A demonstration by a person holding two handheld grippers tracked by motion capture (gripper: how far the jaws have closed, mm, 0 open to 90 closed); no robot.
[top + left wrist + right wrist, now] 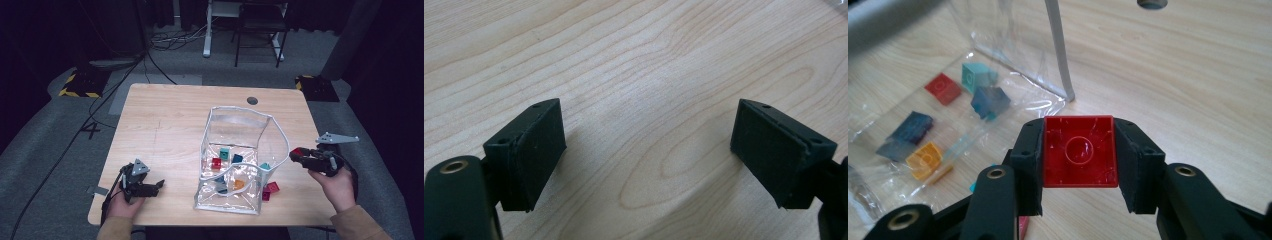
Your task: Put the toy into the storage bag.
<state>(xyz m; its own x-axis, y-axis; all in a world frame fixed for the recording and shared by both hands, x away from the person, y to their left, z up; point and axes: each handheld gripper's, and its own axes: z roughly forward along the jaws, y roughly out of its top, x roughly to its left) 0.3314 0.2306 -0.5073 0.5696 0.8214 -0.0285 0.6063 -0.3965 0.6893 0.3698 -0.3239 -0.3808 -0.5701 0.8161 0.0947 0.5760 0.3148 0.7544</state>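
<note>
Between my right jaws: red block (1079,151), hollow underside facing the camera, both pads pressed on its sides.
Right hand-held gripper (1079,155): I have it clamped on the red block, jaws about half closed; in the high view it sits off the right side of the clear bag (235,150), lifted above the tabletop (165,125), red block (297,151) at its tip.
Left hand-held gripper (649,145): jaws wide apart, nothing between the pads, bare wood under them; in the high view it (150,187) is low at the near left of the tabletop, well apart from the bag.
Ahead-left of right gripper: clear bag (1013,45), open mouth; small blocks in it – red, teal, dark blue, orange (924,159).
Just beside the bag, below my right gripper: two pink-red blocks (270,190) on the tabletop, outside the plastic.
Far past right gripper: round hole (1152,3) in the tabletop.
Contact bag/right gripper: apart, I see a gap.
</note>
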